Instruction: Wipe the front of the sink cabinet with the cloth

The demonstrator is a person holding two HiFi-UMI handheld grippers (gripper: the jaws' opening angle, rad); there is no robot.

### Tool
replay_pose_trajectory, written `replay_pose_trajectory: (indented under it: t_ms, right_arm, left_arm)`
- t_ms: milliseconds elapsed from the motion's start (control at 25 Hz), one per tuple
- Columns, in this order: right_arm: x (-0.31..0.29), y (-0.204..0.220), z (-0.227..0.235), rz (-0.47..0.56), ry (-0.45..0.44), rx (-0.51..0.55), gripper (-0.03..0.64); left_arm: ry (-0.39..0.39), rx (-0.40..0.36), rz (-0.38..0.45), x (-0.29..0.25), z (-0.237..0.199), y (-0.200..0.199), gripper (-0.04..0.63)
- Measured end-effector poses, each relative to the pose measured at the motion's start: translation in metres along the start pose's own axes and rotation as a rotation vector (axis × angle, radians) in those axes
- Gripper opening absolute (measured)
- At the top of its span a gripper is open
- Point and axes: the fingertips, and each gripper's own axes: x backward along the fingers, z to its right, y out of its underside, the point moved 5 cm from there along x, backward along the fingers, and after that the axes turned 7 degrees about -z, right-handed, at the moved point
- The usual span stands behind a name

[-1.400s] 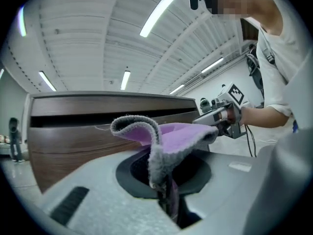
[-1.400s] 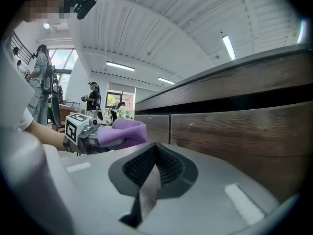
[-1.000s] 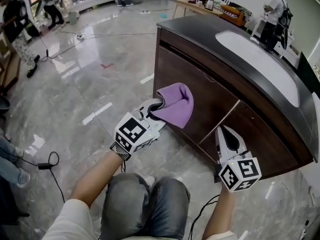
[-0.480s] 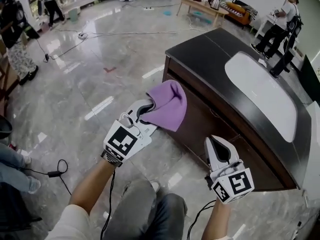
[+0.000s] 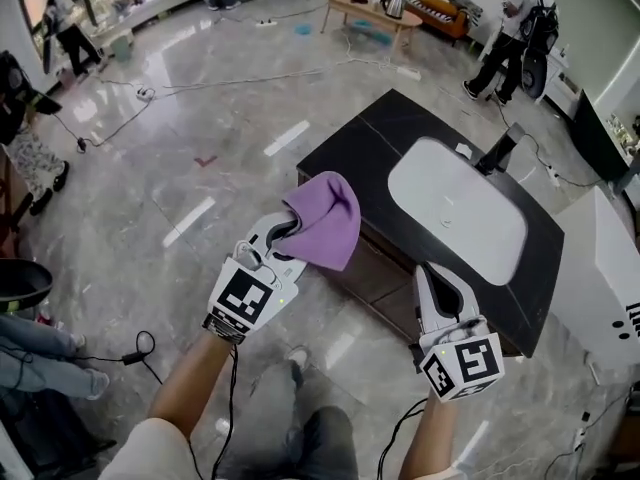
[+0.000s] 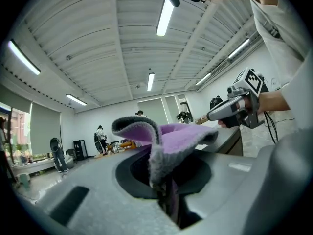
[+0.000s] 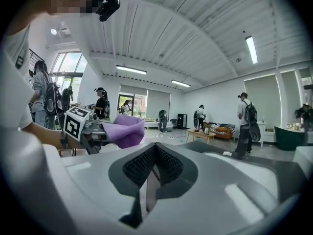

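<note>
A purple cloth (image 5: 325, 218) hangs folded from my left gripper (image 5: 283, 230), which is shut on it in the air above the near left corner of the sink cabinet (image 5: 352, 156). The left gripper view shows the cloth (image 6: 172, 137) pinched between the jaws and flopping forward. The cabinet is dark brown with a black top and a white basin (image 5: 455, 208); only a sliver of its front (image 5: 372, 274) shows from above. My right gripper (image 5: 436, 272) hovers to the right, shut with nothing in it, over the cabinet's front edge. In the right gripper view, the cloth (image 7: 124, 131) shows at left.
A black faucet (image 5: 497, 151) stands behind the basin. A white unit (image 5: 605, 288) is to the cabinet's right. Cables (image 5: 130, 348) lie on the glossy grey floor. A low table (image 5: 362, 10) and several people stand farther back in the room.
The view has risen, so the cabinet is now seen from above rather than from the front. Both grippers have lifted away from the cabinet front, the cloth still in the left one.
</note>
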Motion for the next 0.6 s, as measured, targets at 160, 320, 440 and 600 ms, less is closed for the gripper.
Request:
replay_pose_trajectory:
  t_ms: [160,320,440,600]
  right_arm:
    - [0.050,-0.078,0.003,0.012,0.017,-0.008,0.008]
    - [0.109,-0.133,-0.010,0.009,0.025,-0.034,0.008]
    - [0.153,-0.168,-0.019,0.001,0.028,-0.018,0.008]
    - [0.193,-0.194,-0.023,0.022,0.035,0.000,0.008]
  left_arm:
    - [-0.006,0.017,-0.004,0.024,0.007,-0.083,0.046]
    - [-0.025,0.038,-0.030,0.062,0.025,-0.142,0.046]
    - [-0.031,0.052,-0.032,0.088,0.040,-0.187,0.046]
    - [-0.040,0.066,-0.013,0.109,0.062,-0.228,0.046]
